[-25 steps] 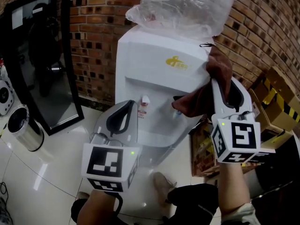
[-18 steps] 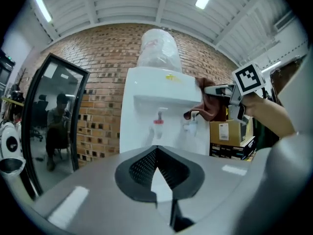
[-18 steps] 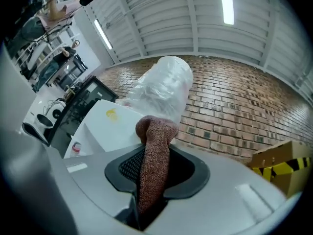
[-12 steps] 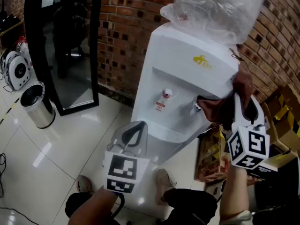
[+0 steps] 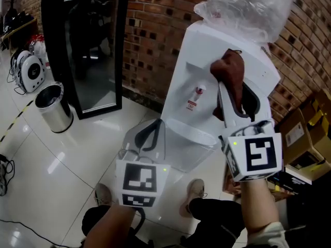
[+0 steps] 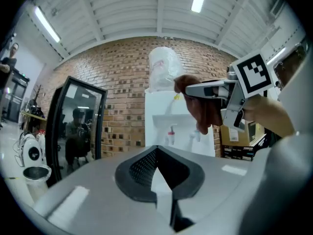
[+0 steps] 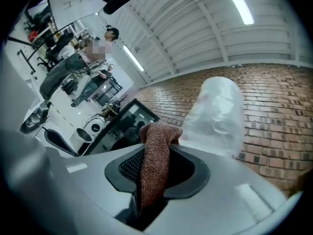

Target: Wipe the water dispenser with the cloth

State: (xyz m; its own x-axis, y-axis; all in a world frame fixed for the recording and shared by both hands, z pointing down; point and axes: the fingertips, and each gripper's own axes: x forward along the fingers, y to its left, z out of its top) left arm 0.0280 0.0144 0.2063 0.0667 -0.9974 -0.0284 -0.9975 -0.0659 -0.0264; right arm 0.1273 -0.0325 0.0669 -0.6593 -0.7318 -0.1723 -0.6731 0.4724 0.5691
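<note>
The white water dispenser [image 5: 182, 89] stands against a brick wall, with a plastic-wrapped bottle [image 5: 248, 6] on top. My right gripper [image 5: 223, 84] is shut on a reddish-brown cloth [image 5: 230, 70] and holds it against the upper front of the dispenser, above the red tap [image 5: 198, 92]. The right gripper view shows the cloth [image 7: 154, 170] pinched between the pads, and the wrapped bottle [image 7: 220, 111] beyond it. My left gripper [image 5: 155, 124] hangs lower, in front of the drip tray, shut and holding nothing. Its own view faces the dispenser [image 6: 161, 126] and the cloth [image 6: 200, 111].
A black-framed mirror [image 5: 88, 45] leans on the wall to the left, with a steel bin [image 5: 54, 107] in front of it. Cardboard boxes [image 5: 302, 138] are stacked to the right of the dispenser. The floor is glossy white tile.
My right gripper has carried the cloth up and to the left, from beside the right-hand tap to the upper front of the dispenser. The left gripper has stayed low.
</note>
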